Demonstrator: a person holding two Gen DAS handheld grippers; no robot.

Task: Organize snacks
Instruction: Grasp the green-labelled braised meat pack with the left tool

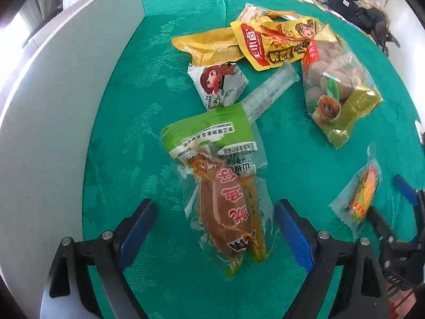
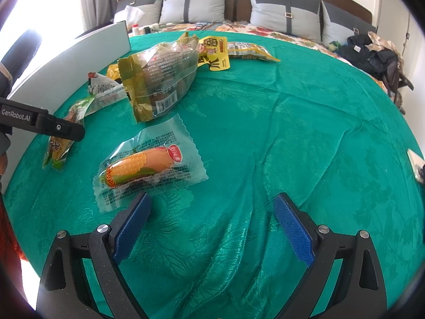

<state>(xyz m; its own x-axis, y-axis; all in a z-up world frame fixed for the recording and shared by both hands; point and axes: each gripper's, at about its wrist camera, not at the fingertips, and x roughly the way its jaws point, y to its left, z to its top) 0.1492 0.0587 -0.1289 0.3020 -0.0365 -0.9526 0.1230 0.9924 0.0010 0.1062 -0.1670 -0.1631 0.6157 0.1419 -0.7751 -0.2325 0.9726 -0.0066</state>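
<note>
While both stand wide apart, left gripper (image 1: 215, 212) straddles the sausage packet (image 1: 225, 199), right gripper (image 2: 212, 210) holds nothing.

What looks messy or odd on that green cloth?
Nothing is torn or spilled. The snack packets lie in a loose, overlapping heap at the far side of the green cloth, while a corn-print packet and a green-topped packet lie apart, nearer the grippers.

Left gripper (image 1: 213, 216): jaws spread wide, lower centre of frame. Right gripper (image 2: 212, 212): jaws likewise wide apart, lower centre.
</note>
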